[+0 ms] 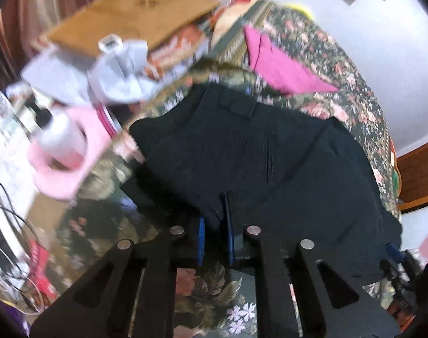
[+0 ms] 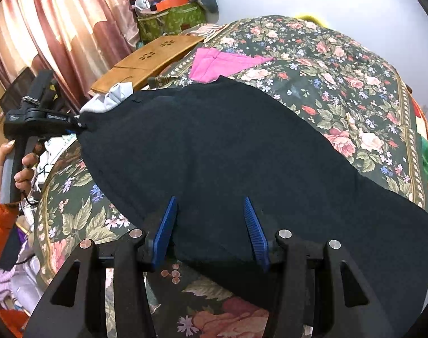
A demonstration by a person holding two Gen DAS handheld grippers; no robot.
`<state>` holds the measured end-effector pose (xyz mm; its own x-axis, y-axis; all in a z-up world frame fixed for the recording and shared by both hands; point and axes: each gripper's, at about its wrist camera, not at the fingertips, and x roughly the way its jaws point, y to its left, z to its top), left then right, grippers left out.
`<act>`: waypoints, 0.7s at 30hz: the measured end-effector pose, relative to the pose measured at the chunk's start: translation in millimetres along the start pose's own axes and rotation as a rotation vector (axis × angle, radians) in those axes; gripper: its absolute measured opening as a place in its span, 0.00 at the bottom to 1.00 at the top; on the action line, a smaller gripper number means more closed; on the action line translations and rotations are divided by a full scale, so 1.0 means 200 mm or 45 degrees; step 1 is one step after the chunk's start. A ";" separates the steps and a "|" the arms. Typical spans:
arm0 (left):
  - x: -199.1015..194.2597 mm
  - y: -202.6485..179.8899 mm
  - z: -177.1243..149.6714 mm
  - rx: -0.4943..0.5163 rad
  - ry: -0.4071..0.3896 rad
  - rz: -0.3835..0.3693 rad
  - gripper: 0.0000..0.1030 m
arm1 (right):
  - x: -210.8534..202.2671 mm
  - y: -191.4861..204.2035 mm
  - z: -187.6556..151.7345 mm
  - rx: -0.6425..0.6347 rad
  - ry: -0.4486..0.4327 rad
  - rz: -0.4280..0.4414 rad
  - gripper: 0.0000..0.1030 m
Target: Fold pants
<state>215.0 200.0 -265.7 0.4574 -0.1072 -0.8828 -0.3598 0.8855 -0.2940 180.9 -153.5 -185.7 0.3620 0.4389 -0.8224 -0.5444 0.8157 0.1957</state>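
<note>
Black pants (image 2: 228, 152) lie spread across a floral bedspread (image 2: 341, 79). In the left wrist view my left gripper (image 1: 216, 226) is shut on a pinched edge of the pants (image 1: 256, 152), with its blue pads close together on the cloth. That view is blurred by motion. In the right wrist view my right gripper (image 2: 211, 225) is open, its blue pads (image 2: 166, 228) wide apart over the near edge of the pants. The left gripper (image 2: 70, 126) also shows there at the pants' far left corner, held by a hand.
A folded magenta garment (image 2: 222, 63) lies on the bed beyond the pants. A wooden lap tray (image 2: 152, 59) and grey-white cloth (image 2: 112, 98) sit at the bed's left edge. Curtains (image 2: 59, 28) hang at the left. A pink object (image 1: 67, 152) and cables lie beside the bed.
</note>
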 end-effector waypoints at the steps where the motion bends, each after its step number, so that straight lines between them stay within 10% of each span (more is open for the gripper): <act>1: -0.02 0.00 0.00 0.014 -0.025 0.019 0.13 | 0.00 0.00 0.01 0.007 0.006 0.010 0.45; 21: -0.01 0.02 -0.11 0.218 0.022 0.155 0.35 | 0.16 0.01 0.13 0.114 -0.002 -0.006 0.49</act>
<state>194.3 193.6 -273.2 0.4046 -0.0012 -0.9145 -0.2674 0.9561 -0.1195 209.5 -127.9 -197.6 0.3655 0.4354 -0.8227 -0.4726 0.8483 0.2390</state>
